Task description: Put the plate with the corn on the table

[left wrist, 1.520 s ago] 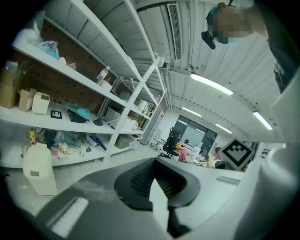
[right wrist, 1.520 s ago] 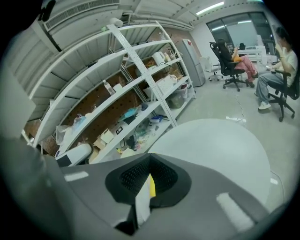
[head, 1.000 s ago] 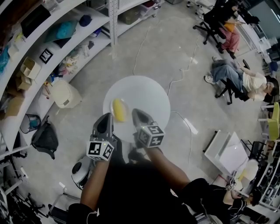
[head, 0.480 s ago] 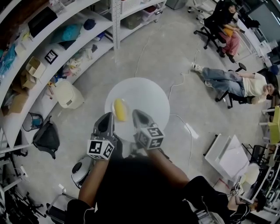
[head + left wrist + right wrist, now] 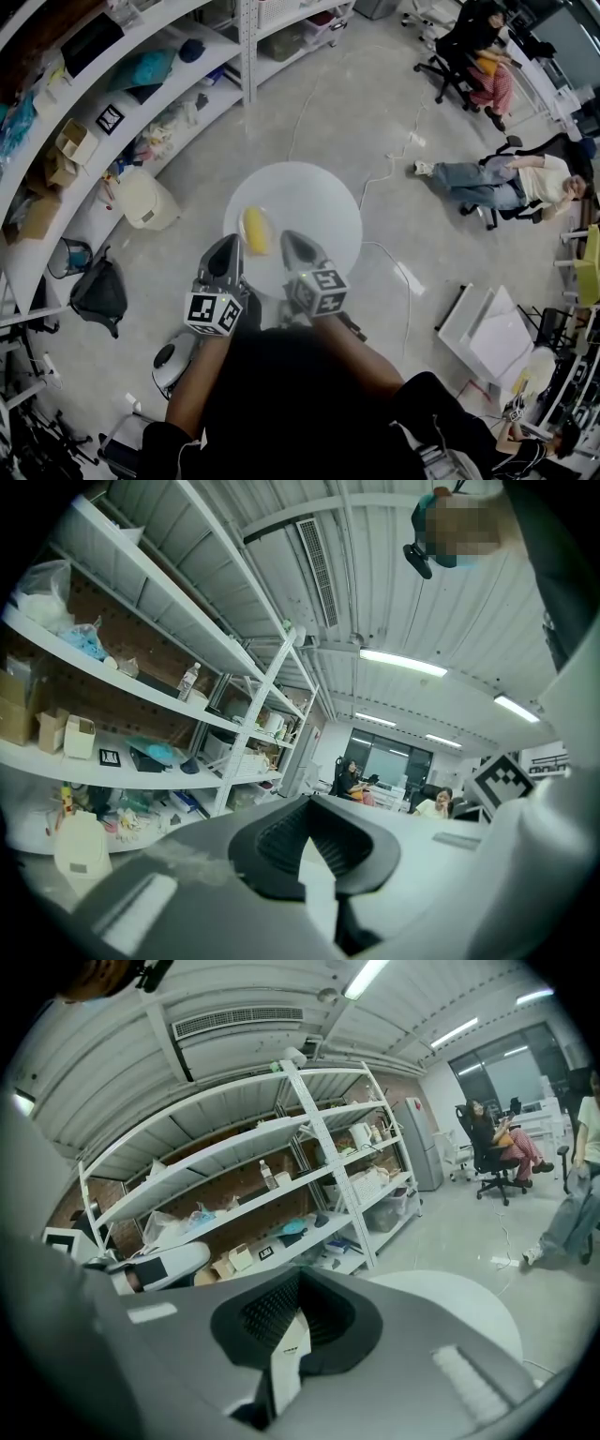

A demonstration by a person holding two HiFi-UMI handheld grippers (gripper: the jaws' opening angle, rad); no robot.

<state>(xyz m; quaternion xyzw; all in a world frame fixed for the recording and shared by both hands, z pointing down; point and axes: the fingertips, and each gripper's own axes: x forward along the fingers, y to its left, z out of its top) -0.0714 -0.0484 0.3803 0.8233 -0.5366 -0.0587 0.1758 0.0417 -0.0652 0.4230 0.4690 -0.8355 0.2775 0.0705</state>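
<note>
Underfoot, filling most of the head view, a pale grey floor spreads out, with a thin white cable snaking over it. Long white shelving curves along the left edge, crowded with boxes, bags and small clutter. A beige bin and a black bag sit on the floor at its foot. At the far right two people sit in office chairs, one reclining with legs stretched out and one farther back. At the centre, a round white plate is held in the air above the floor, roughly level, gripped at its near rim from both sides of the person's body. The left tongs are clenched on the rim at the plate's near left. Their own view shows the ribbed dark pads closed on a thin white edge of the plate. The right tongs are likewise clenched on the near rim, a little to the right. In the right gripper view a white sliver of the rim sits pinched between the pads, and the rest of the disc stretches away beyond. Each gripper carries a marker cube, the left and the right. A yellow piece of corn lies on the left part of the plate, just beside the tip of the left tongs.
</note>
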